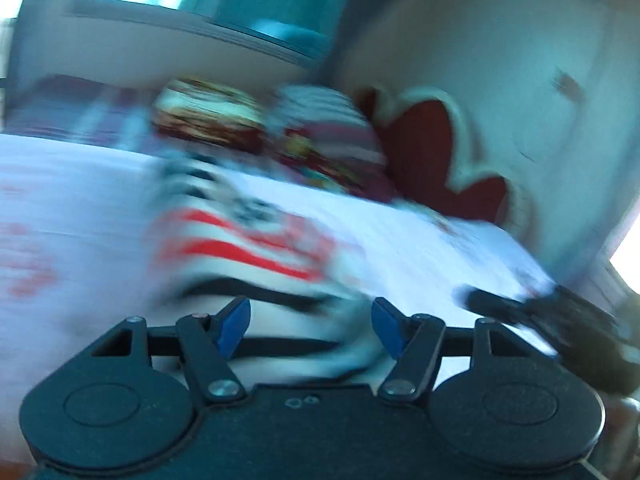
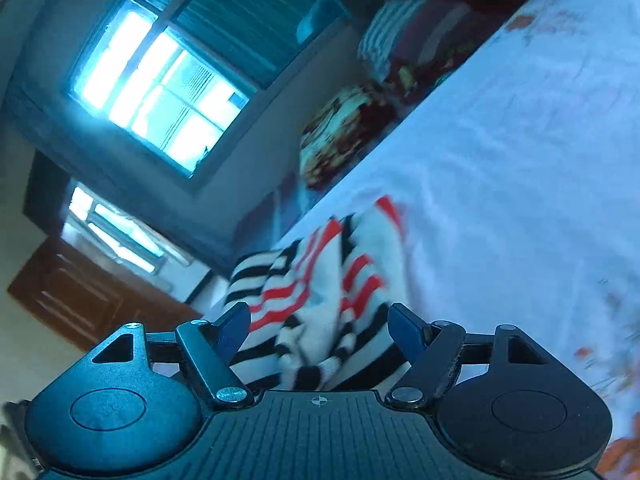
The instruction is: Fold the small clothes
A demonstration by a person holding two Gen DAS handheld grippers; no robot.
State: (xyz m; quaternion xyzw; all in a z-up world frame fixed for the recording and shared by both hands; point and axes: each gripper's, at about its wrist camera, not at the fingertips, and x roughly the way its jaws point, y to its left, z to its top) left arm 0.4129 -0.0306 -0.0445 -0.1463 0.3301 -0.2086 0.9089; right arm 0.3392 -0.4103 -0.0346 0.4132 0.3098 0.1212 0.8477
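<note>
A small white garment with red and black stripes (image 1: 244, 240) lies crumpled on the white bedsheet (image 1: 80, 200), blurred in the left wrist view. My left gripper (image 1: 310, 328) is just in front of it, open, with its blue pads (image 1: 234, 326) apart and not pressing on the cloth. In the right wrist view the same striped garment (image 2: 320, 296) lies bunched right ahead of my right gripper (image 2: 320, 332). That gripper is open too; its blue pads (image 2: 404, 332) stand wide, with cloth showing behind the gap.
The bed's white sheet (image 2: 500, 160) has faint red prints. Patterned pillows and folded bedding (image 1: 208, 116) are piled by the wall, next to a red headboard (image 1: 424, 152). A bright window (image 2: 160, 92) and a brown door (image 2: 80, 292) are beyond. A dark blurred shape (image 1: 528, 312) lies to the right.
</note>
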